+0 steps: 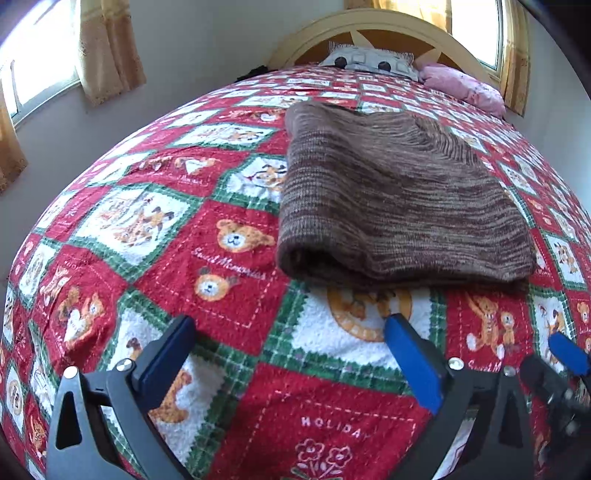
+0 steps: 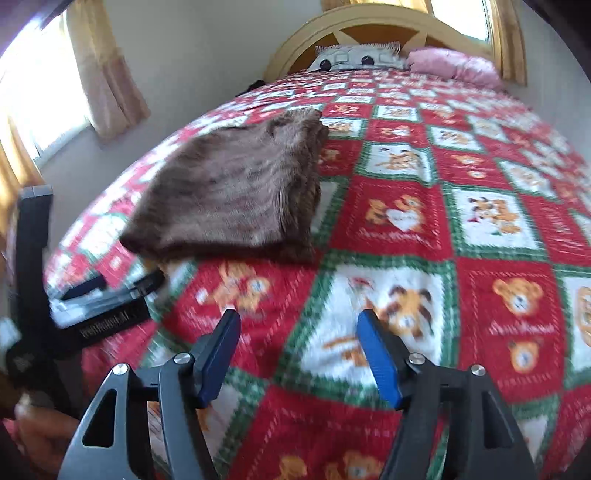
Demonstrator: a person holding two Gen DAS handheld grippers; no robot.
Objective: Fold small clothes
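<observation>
A brown knitted garment point(image 1: 399, 199) lies folded into a thick rectangle on the bed; it also shows in the right wrist view point(image 2: 236, 195). My left gripper point(image 1: 290, 323) is open and empty, just short of the garment's near folded edge. My right gripper point(image 2: 297, 317) is open and empty, over bare quilt to the right of the garment. The left gripper point(image 2: 110, 286) shows at the left of the right wrist view, near the garment's front corner. The right gripper's blue fingertip point(image 1: 567, 352) shows at the right edge of the left wrist view.
The bed carries a red, green and white teddy-bear quilt point(image 1: 229, 258). A grey-white pillow point(image 1: 369, 61) and a pink pillow point(image 1: 461, 86) lie against the wooden headboard point(image 2: 376, 26). Curtained windows point(image 1: 99, 48) stand left and right of the bed.
</observation>
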